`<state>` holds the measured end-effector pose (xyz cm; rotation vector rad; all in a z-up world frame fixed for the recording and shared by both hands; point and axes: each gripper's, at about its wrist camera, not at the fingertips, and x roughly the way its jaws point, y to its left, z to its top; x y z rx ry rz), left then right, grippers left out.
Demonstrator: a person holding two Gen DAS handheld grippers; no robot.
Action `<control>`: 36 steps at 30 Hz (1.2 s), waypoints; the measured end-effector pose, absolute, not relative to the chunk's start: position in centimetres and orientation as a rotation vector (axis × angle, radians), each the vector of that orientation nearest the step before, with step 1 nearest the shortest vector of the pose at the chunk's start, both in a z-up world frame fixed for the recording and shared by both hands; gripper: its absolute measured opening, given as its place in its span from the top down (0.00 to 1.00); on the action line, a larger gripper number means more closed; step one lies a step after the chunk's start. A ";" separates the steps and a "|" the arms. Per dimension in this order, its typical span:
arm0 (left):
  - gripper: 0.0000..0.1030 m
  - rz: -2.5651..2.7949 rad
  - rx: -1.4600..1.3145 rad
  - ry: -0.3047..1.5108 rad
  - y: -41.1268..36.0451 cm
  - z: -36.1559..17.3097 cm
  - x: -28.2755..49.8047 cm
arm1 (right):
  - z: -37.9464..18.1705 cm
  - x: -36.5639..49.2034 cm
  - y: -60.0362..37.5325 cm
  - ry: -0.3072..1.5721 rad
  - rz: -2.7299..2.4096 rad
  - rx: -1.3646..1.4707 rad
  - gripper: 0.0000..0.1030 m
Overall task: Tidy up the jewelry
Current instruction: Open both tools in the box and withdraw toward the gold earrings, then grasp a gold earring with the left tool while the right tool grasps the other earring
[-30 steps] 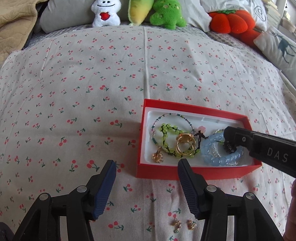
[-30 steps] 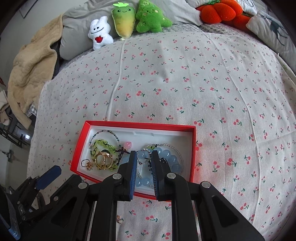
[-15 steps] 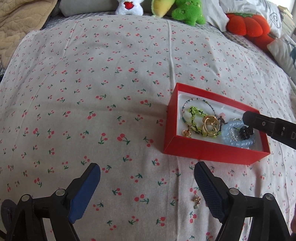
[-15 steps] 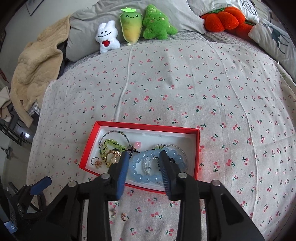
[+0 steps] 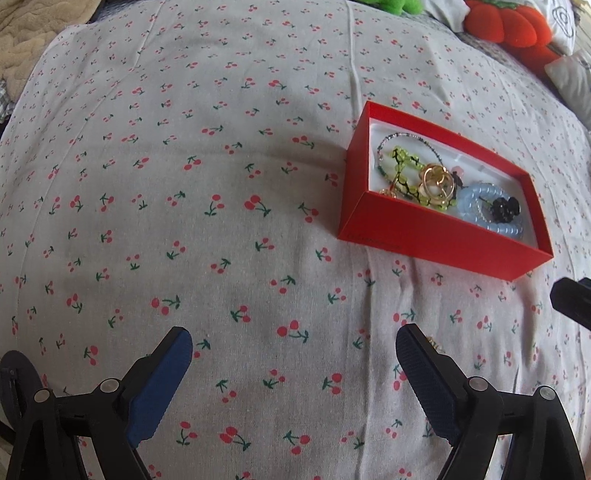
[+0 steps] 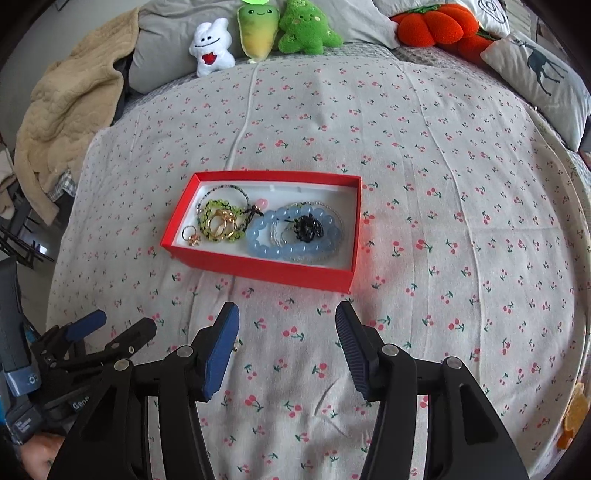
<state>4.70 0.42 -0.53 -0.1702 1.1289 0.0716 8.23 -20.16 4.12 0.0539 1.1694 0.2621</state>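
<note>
A red box (image 6: 258,267) lies on the cherry-print bedspread. It holds a pale blue bead bracelet (image 6: 266,247), a black flower piece (image 6: 306,227), gold rings (image 6: 221,223) and a green bead bracelet (image 5: 404,162). My right gripper (image 6: 288,332) hovers in front of the box, jaws opening, nothing between them. Over bare spread to the left of the box (image 5: 424,236), my left gripper (image 5: 293,347) is also opening and empty. A small gold earring (image 5: 437,345) lies by its right finger, partly hidden, and shows by the right gripper's left finger as well (image 6: 236,345).
Plush toys (image 6: 258,33) line the back of the bed beside a grey pillow. A beige blanket (image 6: 62,122) is heaped at the far left. An orange plush (image 6: 432,24) and a deer-print pillow (image 6: 539,77) sit at the far right.
The right gripper has let go of the black piece inside the box, opened and drawn back toward the near side. The left gripper has opened wider and shifted left, away from the box.
</note>
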 end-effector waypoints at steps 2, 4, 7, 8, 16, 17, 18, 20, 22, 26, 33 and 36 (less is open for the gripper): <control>0.10 0.069 -0.156 1.141 0.2 -0.8 4.5 | 3.9 7.3 -20.3 1.189 0.263 0.030 0.43; 0.10 0.071 -0.140 1.161 -0.1 -1.1 4.4 | 3.6 6.6 -20.4 1.209 0.268 0.016 0.43; 0.10 0.070 -0.138 1.206 -0.6 -2.0 4.3 | 3.1 5.9 -20.8 1.239 0.279 0.020 0.42; 0.10 0.065 -0.140 1.220 -0.8 -2.2 4.3 | 2.9 5.8 -20.9 1.249 0.279 0.024 0.41; 0.10 0.012 -0.146 1.211 -2.7 -2.4 3.9 | 1.6 5.7 -21.7 1.300 0.247 0.001 0.40; 0.12 0.005 -0.150 1.200 -2.8 -2.3 3.9 | 1.5 5.7 -21.8 1.304 0.244 0.004 0.40; 0.18 -0.004 -0.163 1.186 -2.9 -2.1 3.9 | 1.4 5.8 -21.9 1.307 0.242 0.010 0.40; 0.25 -0.029 -0.209 1.168 -2.8 -1.9 4.1 | 1.3 6.0 -22.0 1.311 0.242 0.024 0.40; 0.31 -0.055 -0.254 1.164 -3.0 -1.9 4.4 | 1.1 6.1 -22.1 1.316 0.248 0.039 0.40; 0.56 -0.099 -0.268 1.180 -4.2 -2.5 4.9 | 0.8 6.3 -22.1 1.324 0.259 0.056 0.40; 0.74 -0.067 -0.256 1.203 -5.0 -4.3 6.2 | 0.0 6.8 -22.5 1.339 0.257 0.069 0.40; 0.75 -0.066 -0.266 1.200 -5.1 -4.5 6.6 | -0.1 7.0 -22.8 1.340 0.255 0.062 0.40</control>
